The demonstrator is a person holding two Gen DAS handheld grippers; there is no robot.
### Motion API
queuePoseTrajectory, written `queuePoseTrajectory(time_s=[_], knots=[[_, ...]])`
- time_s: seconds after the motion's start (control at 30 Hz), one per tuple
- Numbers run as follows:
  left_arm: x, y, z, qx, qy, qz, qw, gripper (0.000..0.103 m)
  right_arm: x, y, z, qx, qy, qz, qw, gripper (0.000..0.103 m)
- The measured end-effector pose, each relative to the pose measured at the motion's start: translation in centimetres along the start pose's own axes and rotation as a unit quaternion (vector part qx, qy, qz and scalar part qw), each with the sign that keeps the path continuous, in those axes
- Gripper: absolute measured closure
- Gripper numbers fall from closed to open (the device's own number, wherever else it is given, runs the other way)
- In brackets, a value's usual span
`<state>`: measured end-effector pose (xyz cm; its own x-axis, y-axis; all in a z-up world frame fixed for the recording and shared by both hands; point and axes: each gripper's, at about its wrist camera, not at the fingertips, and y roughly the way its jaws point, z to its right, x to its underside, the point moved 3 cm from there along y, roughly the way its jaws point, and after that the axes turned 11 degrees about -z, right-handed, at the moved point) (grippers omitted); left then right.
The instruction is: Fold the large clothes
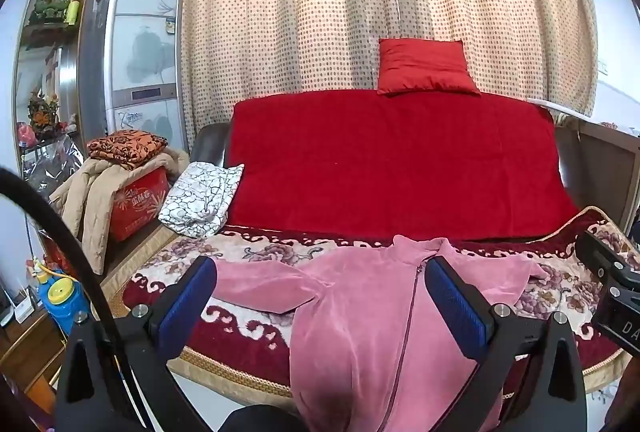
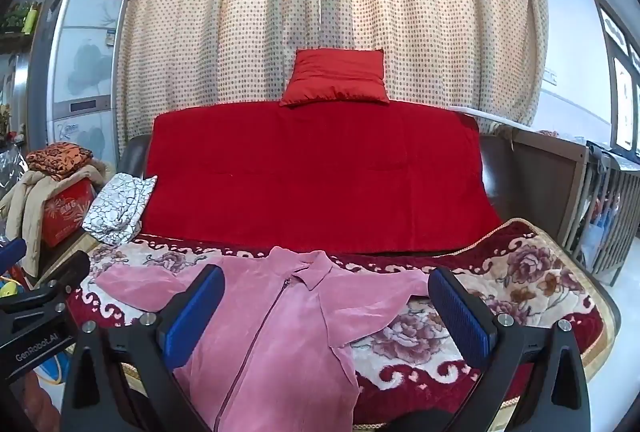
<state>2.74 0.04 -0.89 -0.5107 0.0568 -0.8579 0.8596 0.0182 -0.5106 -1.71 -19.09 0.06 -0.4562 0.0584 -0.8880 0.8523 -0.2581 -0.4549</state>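
A pink zip-up jacket [image 1: 360, 316] lies face up and spread out on the floral blanket [image 1: 248, 252] of a sofa, its collar toward the backrest, both sleeves spread sideways, its hem hanging over the front edge. My left gripper [image 1: 320, 296] is open and empty, above the jacket's left half. In the right wrist view the jacket [image 2: 280, 332] lies the same way on the blanket [image 2: 520, 272]. My right gripper [image 2: 326, 306] is open and empty, above the jacket's right shoulder and sleeve. The left gripper's body shows at that view's left edge.
A red blanket [image 1: 392, 159] covers the sofa back, with a red cushion [image 1: 424, 67] on top. A black-and-white folded cloth [image 1: 200, 199] lies at the sofa's left end. A red box [image 1: 136, 199] with a beige coat and orange cloth stands to the left. A wooden crib [image 2: 592, 191] stands to the right.
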Motion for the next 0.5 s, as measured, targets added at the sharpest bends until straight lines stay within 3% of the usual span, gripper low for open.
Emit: queuePoseTrajectory(time_s=[0.5], knots=[[0.31, 0.20, -0.33, -0.001, 0.001, -0.003, 1.0000, 0.000, 0.09, 0.01, 0.06, 0.001, -0.003, 0.002, 1.000, 0.000]])
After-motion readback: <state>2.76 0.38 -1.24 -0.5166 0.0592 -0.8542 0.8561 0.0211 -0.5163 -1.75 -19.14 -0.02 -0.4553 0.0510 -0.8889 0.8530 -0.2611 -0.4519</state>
